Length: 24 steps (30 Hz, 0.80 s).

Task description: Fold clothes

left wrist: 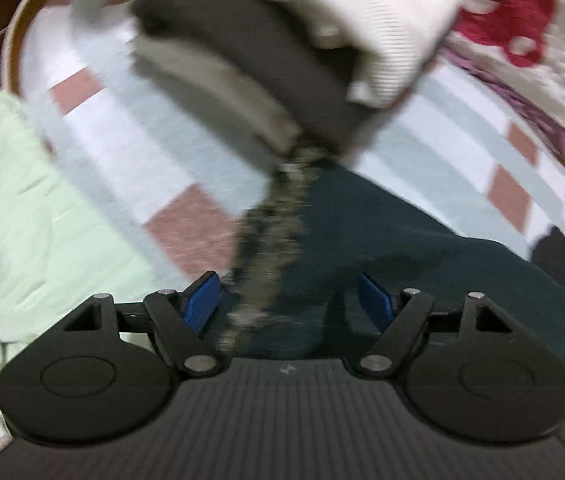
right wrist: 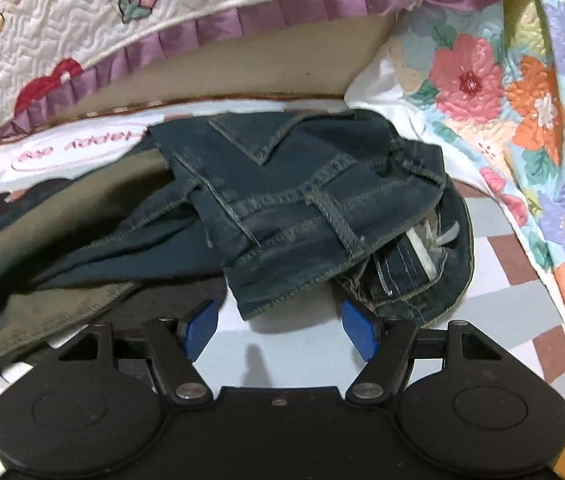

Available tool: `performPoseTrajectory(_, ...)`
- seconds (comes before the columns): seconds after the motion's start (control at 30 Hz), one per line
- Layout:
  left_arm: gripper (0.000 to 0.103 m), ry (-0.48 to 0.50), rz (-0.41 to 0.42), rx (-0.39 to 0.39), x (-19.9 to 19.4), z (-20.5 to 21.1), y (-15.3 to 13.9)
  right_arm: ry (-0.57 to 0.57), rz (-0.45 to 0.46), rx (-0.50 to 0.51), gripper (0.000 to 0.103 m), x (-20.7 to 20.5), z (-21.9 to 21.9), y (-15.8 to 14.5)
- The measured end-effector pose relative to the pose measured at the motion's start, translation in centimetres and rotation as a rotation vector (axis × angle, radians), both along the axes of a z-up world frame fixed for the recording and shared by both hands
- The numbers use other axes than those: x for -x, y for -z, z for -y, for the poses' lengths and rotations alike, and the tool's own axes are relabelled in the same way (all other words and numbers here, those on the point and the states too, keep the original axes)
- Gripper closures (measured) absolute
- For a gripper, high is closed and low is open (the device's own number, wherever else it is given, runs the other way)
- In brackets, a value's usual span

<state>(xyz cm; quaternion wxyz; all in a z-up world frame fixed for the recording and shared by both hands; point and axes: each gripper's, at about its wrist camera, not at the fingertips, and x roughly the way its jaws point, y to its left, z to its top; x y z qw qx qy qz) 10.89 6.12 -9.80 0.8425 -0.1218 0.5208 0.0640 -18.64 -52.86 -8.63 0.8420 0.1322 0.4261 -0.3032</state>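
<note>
The jeans (right wrist: pixel 314 216) lie bunched on the checked sheet (right wrist: pixel 494 312), waistband folded over just ahead of the right gripper (right wrist: pixel 282 330), whose jaws stand apart and empty. The left gripper (left wrist: pixel 288 302) likewise gapes, with only a blurred seam strip (left wrist: pixel 270 248) between its pads, unpinched. Risk: either gripper pinches a single layer, so the bundle drags crooked.

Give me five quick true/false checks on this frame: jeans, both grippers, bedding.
1. The right gripper is open with nothing between its pads. True.
2. The jeans are folded into a neat stack. False: they lie crumpled.
3. The left gripper is clamped shut. False: it is open.
4. A floral quilt lies right of the jeans in the right wrist view. True.
5. The jeans are bright red. False: dark blue denim.
</note>
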Motion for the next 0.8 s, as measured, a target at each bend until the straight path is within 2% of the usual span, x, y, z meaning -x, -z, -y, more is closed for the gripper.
performPoseTrajectory(0.17,0.025,0.052,-0.047,0.069,-0.8,1.2,1.8,0.024,-0.019,-0.022,0.029,0.3,0.2,1.7)
performPoseTrajectory(0.27,0.022,0.084,-0.073,0.052,-1.1,2.4,2.6,0.047,-0.015,-0.033,0.029,0.3,0.4,2.0)
performPoseTrajectory(0.37,0.016,0.106,-0.081,0.023,-1.3,3.2,3.2,0.045,-0.014,0.006,0.029,-0.3,0.7,2.0)
performPoseTrajectory(0.47,0.015,0.118,-0.074,0.007,-2.1,4.1,3.4,-0.037,-0.024,0.092,0.029,-2.2,1.1,2.0)
performPoseTrajectory(0.57,0.013,0.132,-0.067,0.0,-2.5,4.6,3.3,-0.096,-0.036,0.149,0.03,-3.1,1.6,1.0)
performPoseTrajectory(0.7,0.014,0.168,-0.073,0.004,-1.5,5.1,3.1,-0.103,-0.024,0.203,0.029,-1.3,0.5,-1.5)
performPoseTrajectory(0.8,0.028,0.228,-0.061,-0.049,-0.5,6.7,1.8,-0.116,-0.04,0.158,0.029,-0.7,1.7,-4.0)
